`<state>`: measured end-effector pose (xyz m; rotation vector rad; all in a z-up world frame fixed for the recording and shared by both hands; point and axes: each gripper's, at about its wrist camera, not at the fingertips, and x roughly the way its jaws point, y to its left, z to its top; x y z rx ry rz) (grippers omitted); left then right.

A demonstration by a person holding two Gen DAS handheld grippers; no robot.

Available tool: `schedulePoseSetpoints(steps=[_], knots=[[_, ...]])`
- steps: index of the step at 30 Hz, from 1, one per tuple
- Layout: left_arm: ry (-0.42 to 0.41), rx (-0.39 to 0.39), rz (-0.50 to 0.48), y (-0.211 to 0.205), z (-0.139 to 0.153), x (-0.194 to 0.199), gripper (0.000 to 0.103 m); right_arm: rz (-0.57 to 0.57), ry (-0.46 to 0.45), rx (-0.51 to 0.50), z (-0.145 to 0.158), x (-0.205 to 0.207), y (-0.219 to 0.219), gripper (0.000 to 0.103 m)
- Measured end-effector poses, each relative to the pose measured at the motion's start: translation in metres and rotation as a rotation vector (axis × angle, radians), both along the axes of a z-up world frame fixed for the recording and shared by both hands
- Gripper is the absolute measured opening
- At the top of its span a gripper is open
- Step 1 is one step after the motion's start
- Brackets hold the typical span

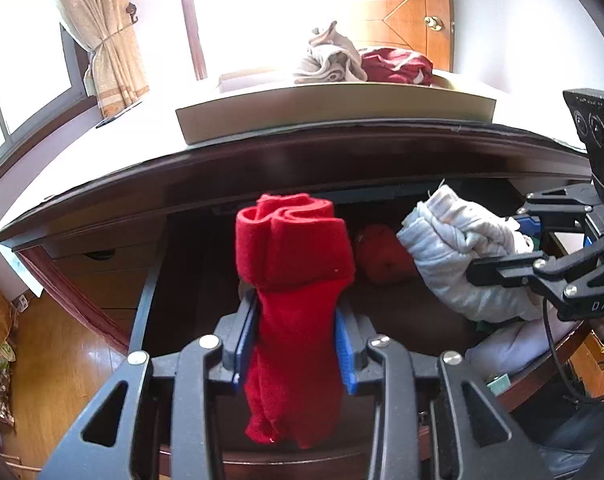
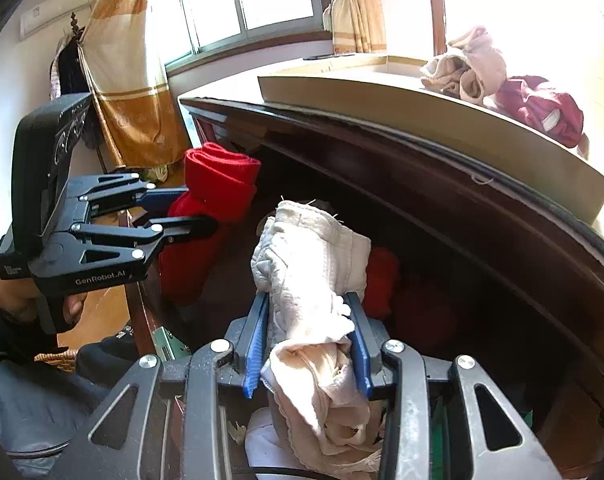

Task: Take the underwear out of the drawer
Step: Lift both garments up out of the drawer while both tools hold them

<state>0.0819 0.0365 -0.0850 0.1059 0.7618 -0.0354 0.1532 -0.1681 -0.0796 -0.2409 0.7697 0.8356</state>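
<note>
My left gripper (image 1: 296,340) is shut on a rolled red underwear (image 1: 294,264) and holds it above the open dark wooden drawer (image 1: 142,308). It also shows in the right wrist view (image 2: 218,184), with the left gripper (image 2: 194,208) at the left. My right gripper (image 2: 307,344) is shut on a rolled white underwear (image 2: 309,256), held over the drawer; it also shows in the left wrist view (image 1: 453,256), with the right gripper (image 1: 501,248) at the right. Another red garment (image 1: 381,256) lies inside the drawer.
A cream tray (image 1: 333,108) stands on the desktop above the drawer, holding a beige garment (image 1: 329,60) and a dark red garment (image 1: 397,66). White cloth (image 1: 509,344) lies at the drawer's right front. Curtains (image 1: 106,40) and a window are at the left.
</note>
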Motion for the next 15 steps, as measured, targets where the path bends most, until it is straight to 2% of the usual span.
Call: schedulePoseSetpoints(steps=[15], knots=[[-0.069, 0.018, 0.029, -0.002, 0.007, -0.009, 0.034, -0.006, -0.069, 0.086, 0.010, -0.015, -0.004, 0.039]])
